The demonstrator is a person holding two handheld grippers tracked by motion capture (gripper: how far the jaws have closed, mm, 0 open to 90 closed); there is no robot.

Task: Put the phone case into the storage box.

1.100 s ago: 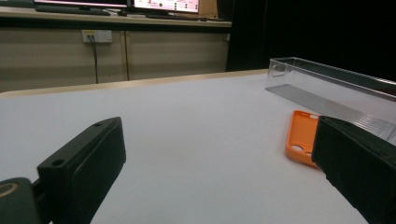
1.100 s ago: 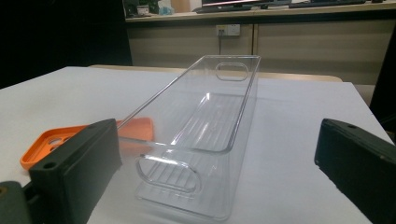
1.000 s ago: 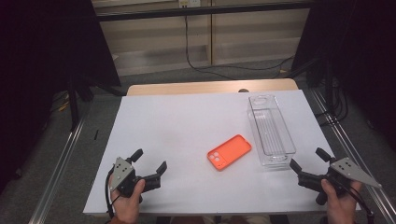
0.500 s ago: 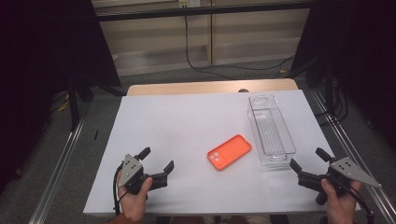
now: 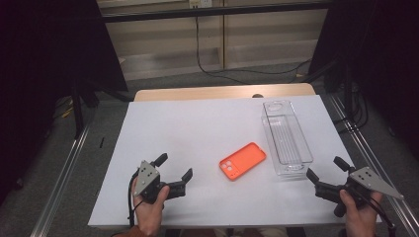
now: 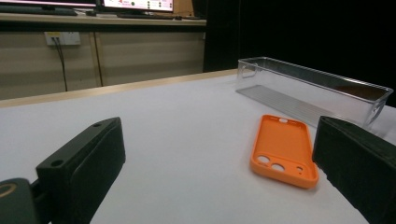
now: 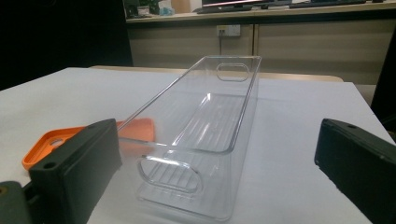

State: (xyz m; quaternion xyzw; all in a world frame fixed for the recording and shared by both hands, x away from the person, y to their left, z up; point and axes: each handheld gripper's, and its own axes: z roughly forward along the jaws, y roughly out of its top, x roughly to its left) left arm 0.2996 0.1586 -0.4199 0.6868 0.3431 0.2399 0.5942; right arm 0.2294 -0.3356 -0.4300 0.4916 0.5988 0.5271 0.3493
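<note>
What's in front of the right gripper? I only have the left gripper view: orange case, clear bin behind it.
Observer: Its jaws stand wide open toward the clear bin's near end, which has a handle cutout.
Operator: Anything in the bin?
Observer: No, the high view shows its ribbed floor bare.
Operator: Where's the right gripper on the table?
Observer: At the near right corner of the white table, apart from the bin. The left gripper, also open, sits near left, with the orange phone case lying between them.
</note>
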